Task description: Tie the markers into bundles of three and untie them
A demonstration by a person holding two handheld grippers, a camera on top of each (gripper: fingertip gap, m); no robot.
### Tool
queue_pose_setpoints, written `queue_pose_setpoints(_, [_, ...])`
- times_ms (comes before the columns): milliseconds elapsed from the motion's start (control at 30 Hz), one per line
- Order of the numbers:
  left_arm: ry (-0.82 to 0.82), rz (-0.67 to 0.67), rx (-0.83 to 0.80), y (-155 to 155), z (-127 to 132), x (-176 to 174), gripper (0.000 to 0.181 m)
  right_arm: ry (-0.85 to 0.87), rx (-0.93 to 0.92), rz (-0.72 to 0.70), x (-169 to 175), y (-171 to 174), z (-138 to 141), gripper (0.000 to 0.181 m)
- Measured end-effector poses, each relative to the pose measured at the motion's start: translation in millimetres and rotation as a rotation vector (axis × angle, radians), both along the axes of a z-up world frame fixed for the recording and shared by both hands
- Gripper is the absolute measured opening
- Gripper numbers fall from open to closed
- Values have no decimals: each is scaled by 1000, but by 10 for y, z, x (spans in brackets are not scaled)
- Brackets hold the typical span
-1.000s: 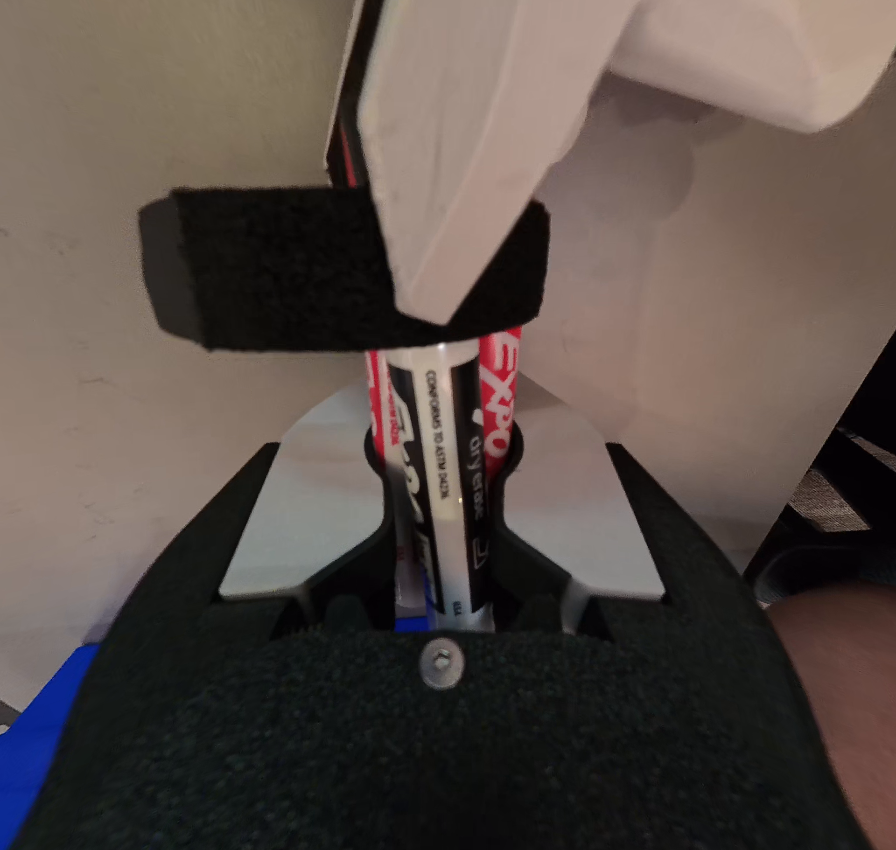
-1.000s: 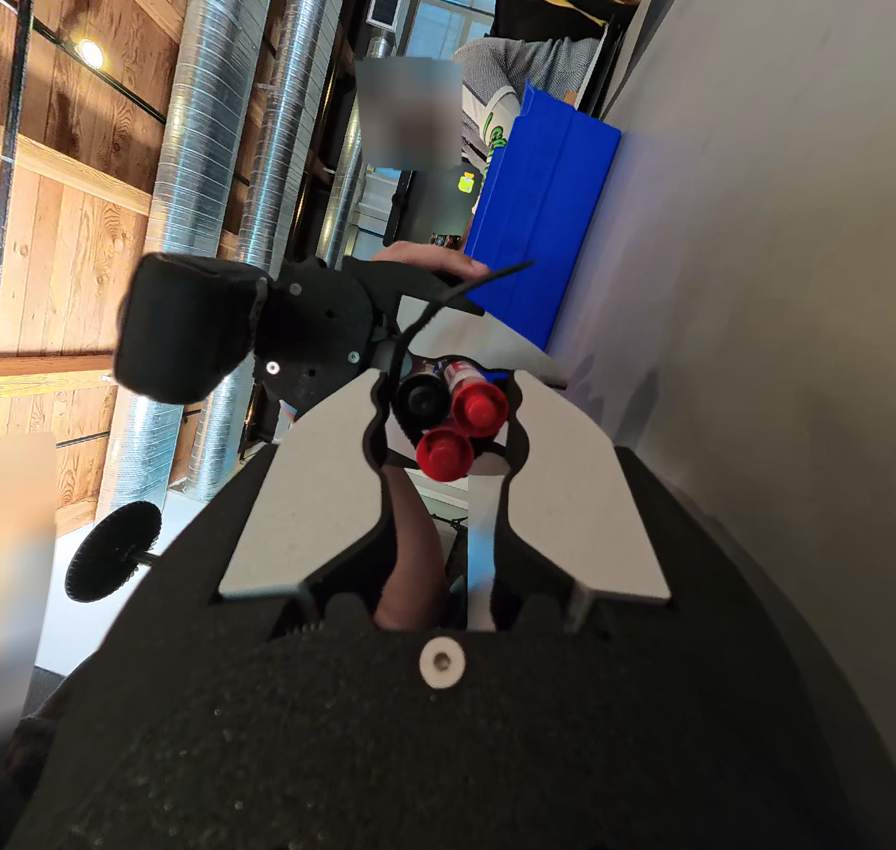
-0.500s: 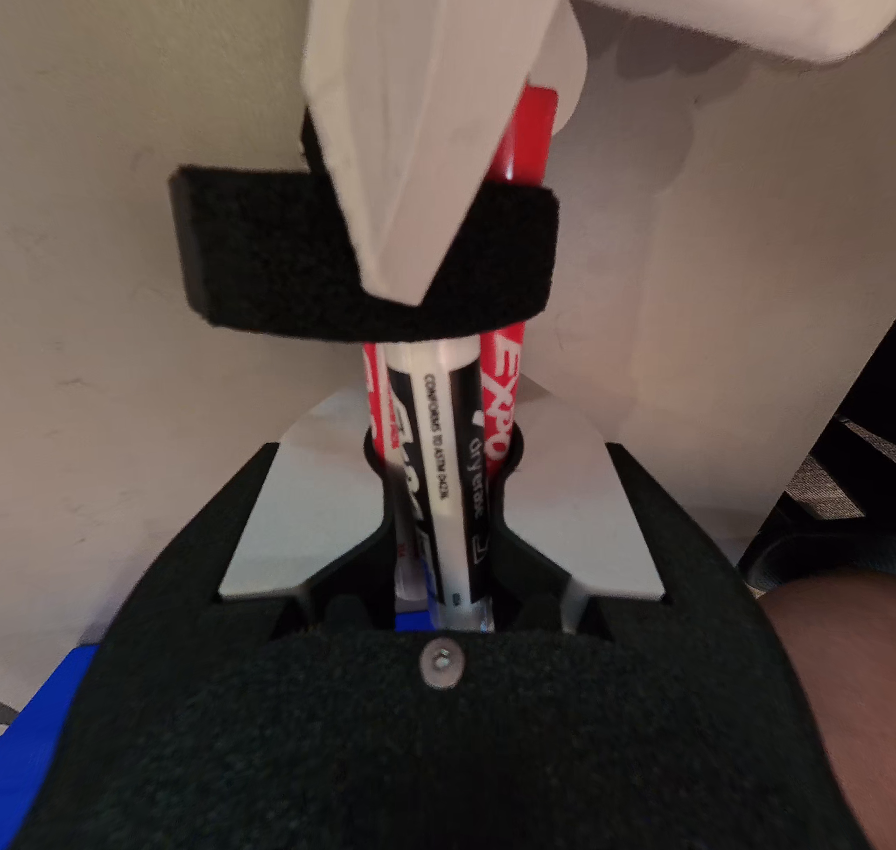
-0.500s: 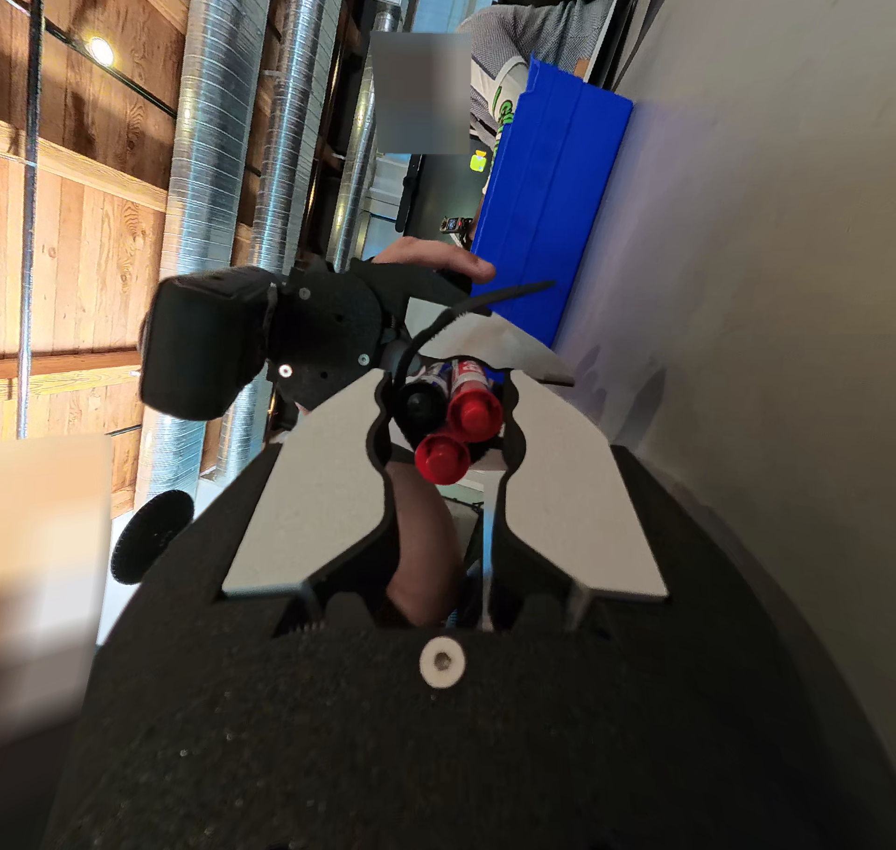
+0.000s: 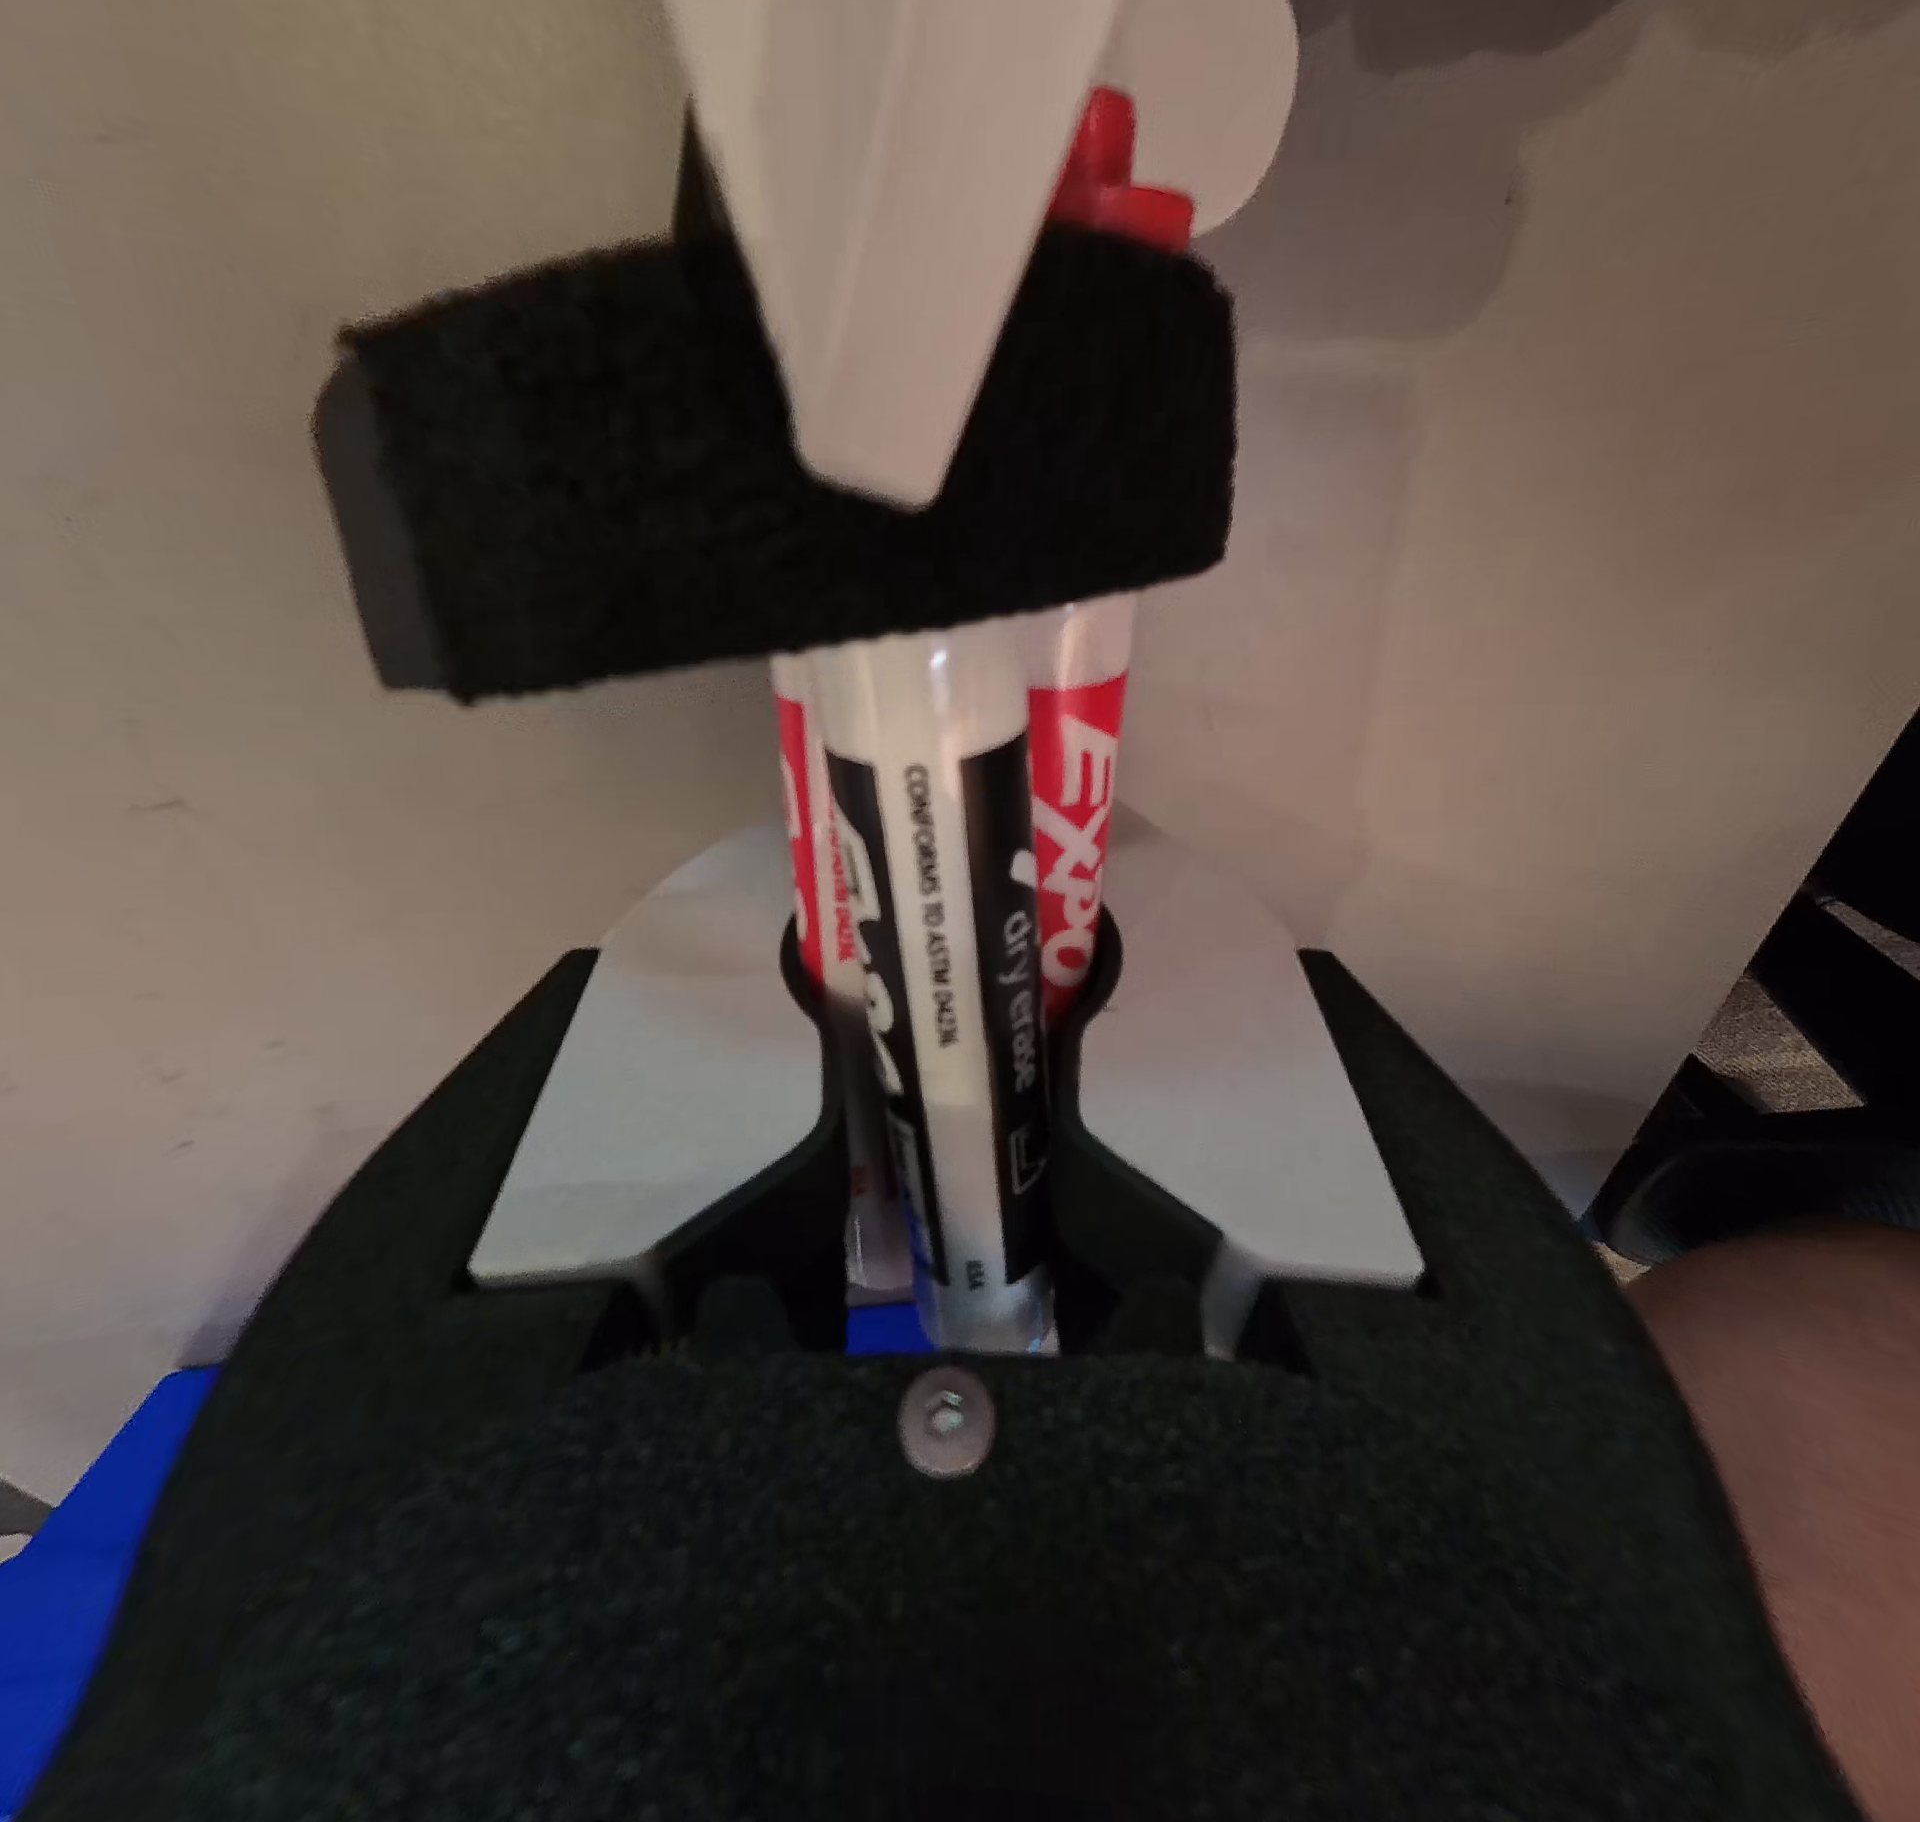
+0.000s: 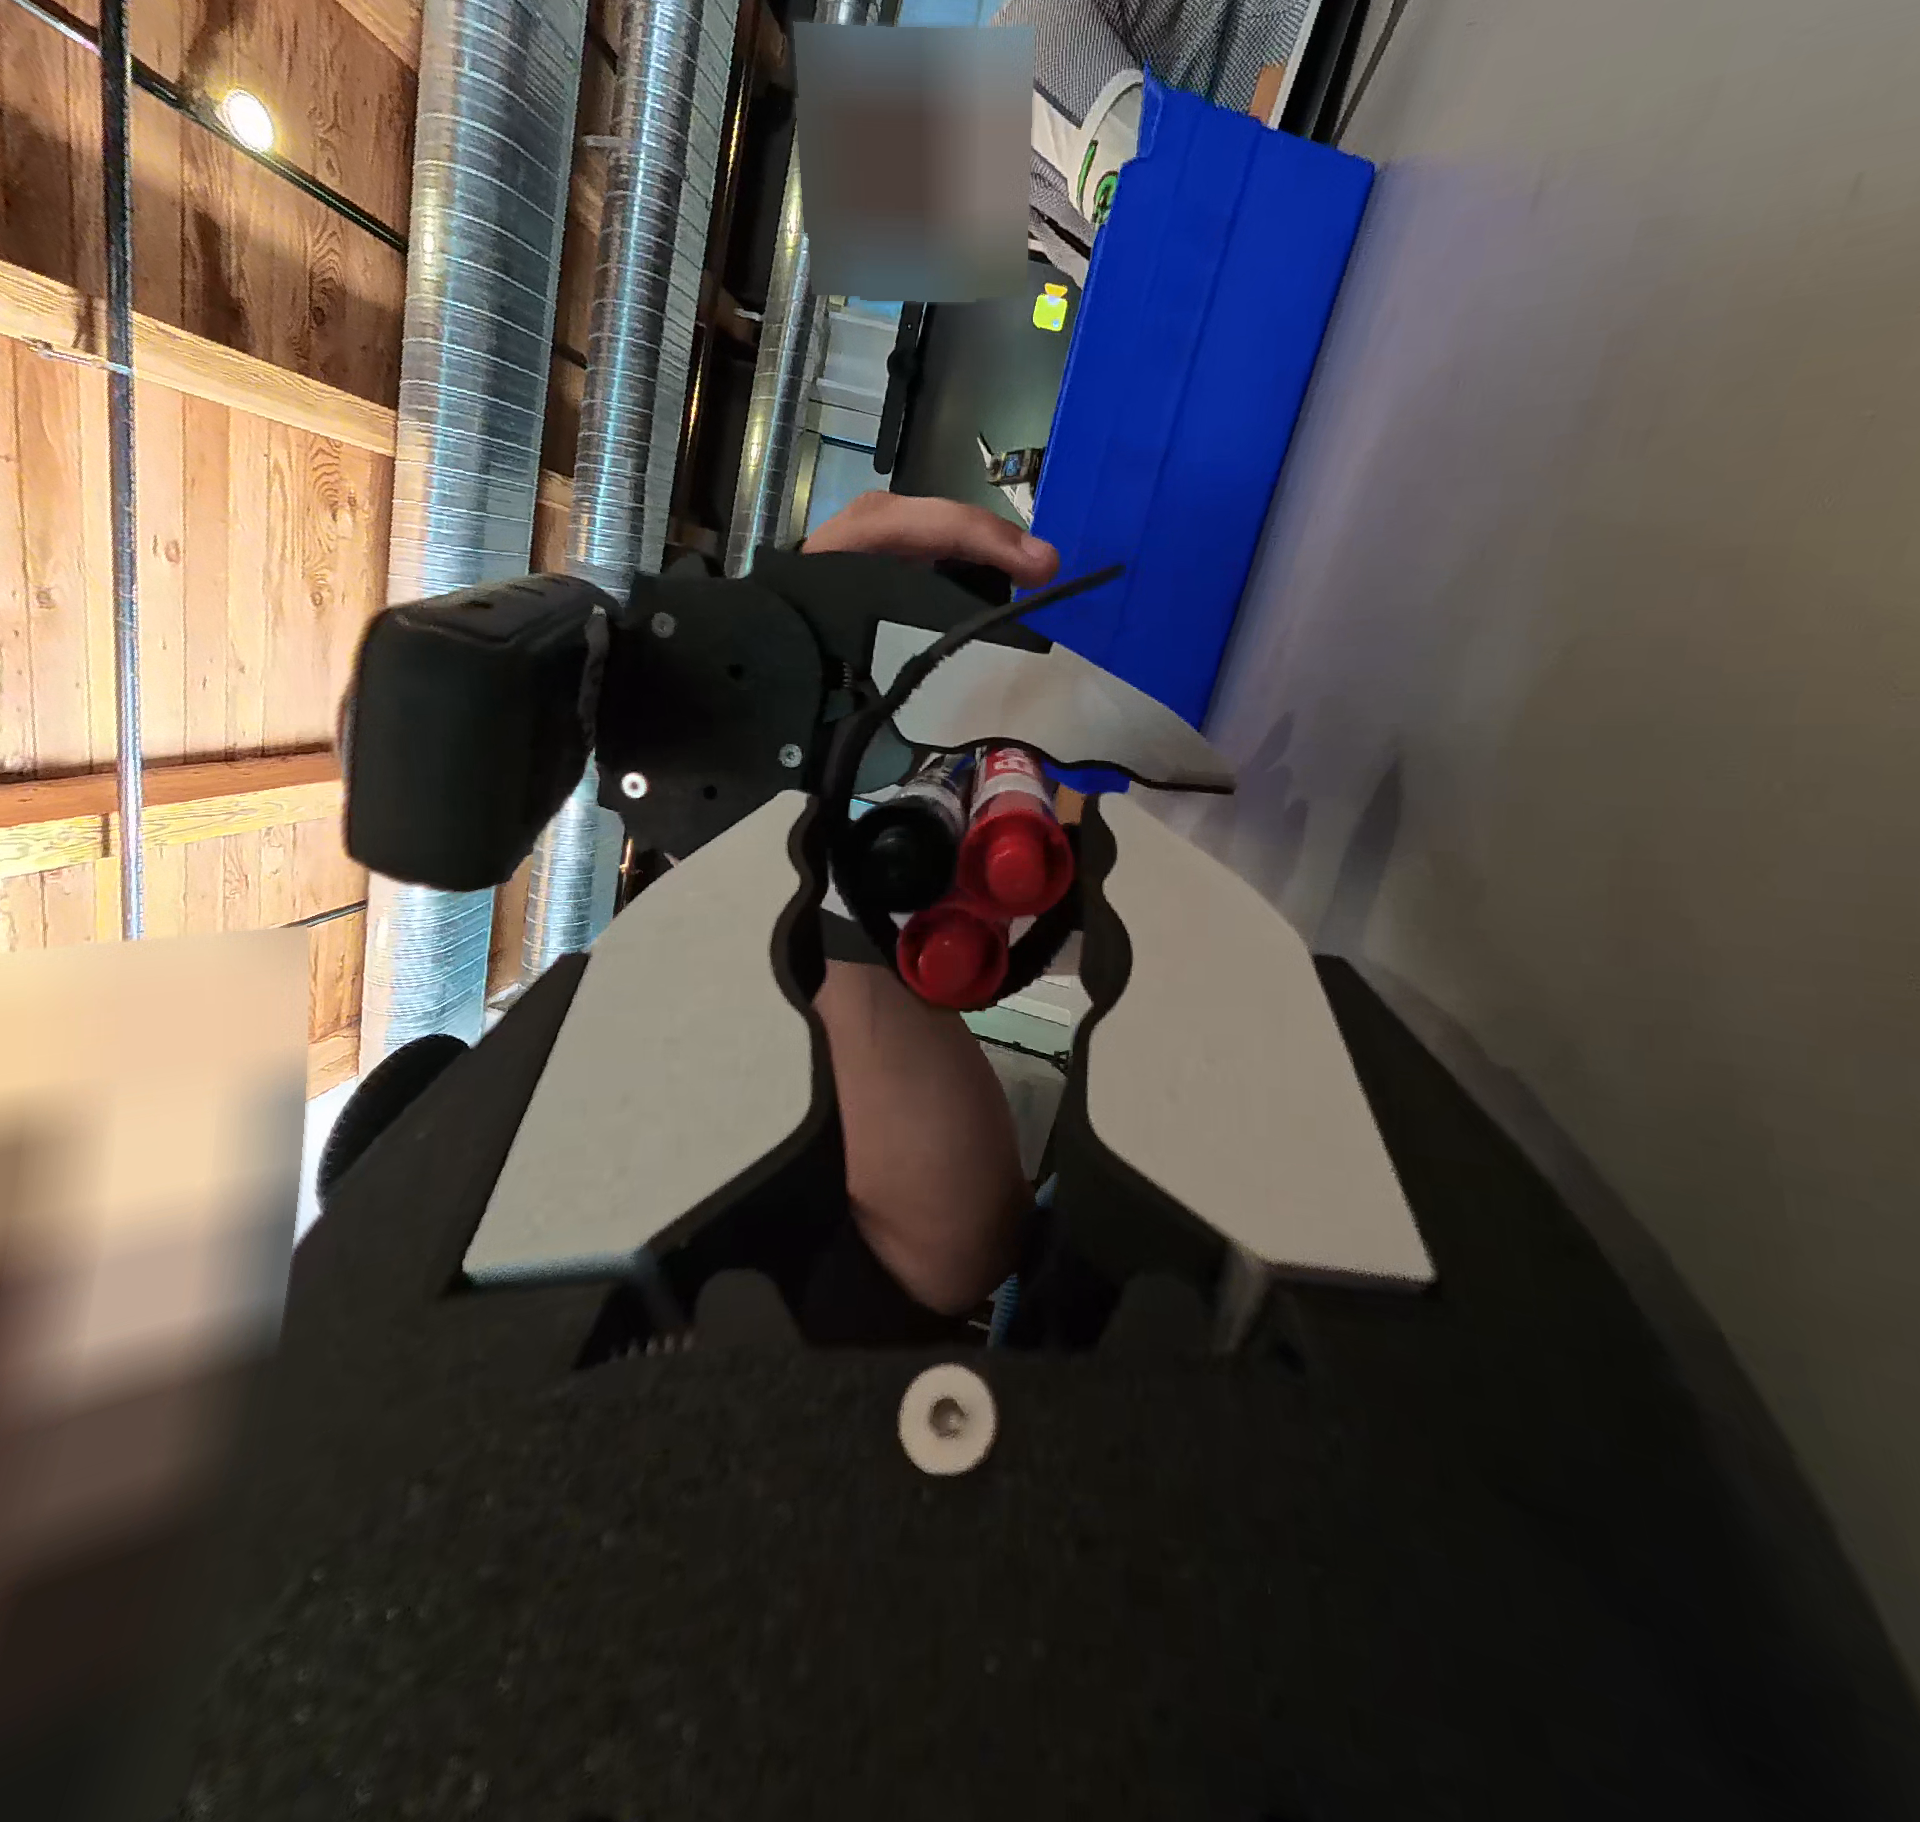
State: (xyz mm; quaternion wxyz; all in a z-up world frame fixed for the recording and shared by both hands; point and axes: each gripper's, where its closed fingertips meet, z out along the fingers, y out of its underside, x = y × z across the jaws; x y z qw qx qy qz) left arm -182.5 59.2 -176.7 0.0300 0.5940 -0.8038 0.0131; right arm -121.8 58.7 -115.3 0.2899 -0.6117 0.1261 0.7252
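Observation:
My left gripper (image 5: 951, 905) is shut on three markers (image 5: 935, 993), one black and two red, which stand up out of its jaws. A black hook-and-loop strap (image 5: 623, 525) is wrapped around them above my fingers, and its loose end sticks out to the left. The right gripper's white finger (image 5: 883, 214) lies over the strap from above, and its other finger is behind the bundle. In the right wrist view, my right gripper (image 6: 940, 868) straddles the capped ends (image 6: 951, 951) at about bundle width. I cannot tell whether it presses on them.
A blue bin (image 6: 1195, 422) stands on the grey table (image 6: 1610, 629) beyond the left gripper's black body (image 6: 707, 692), which a hand (image 6: 935, 536) holds. A person sits across the table. A forearm (image 5: 1766, 1512) is at the lower right, and the bin also shows at the lower left (image 5: 104, 1460). The gap from one gripper's tips to the other's is roughly 8 cm.
The right gripper's finger has slid up along the bundle, so its tip covers less of the strap. A red cap now shows above the strap. The strap has tilted slightly.

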Motion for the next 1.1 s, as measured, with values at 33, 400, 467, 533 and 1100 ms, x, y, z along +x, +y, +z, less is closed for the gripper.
queue_pose_setpoints(33, [1, -2, 3, 6, -4, -6, 41, -5, -1, -2, 9, 4, -2, 46])
queue_pose_setpoints(400, [19, -21, -11, -34, -23, -38, 41, -36, 22, -2, 46, 10, 1, 32])
queue_pose_setpoints(467, [23, -25, -14, -47, -32, -39, 41, -34, 31, 10, 36, -3, 15, 25])
queue_pose_setpoints(533, [31, -27, -16, -54, -45, -40, 42, -32, 41, 19, 28, -18, 33, 14])
queue_pose_setpoints(1100, [2, -23, -68, -54, -105, 4, 41, -180, 107, -31, 0, 100, 132, 31])
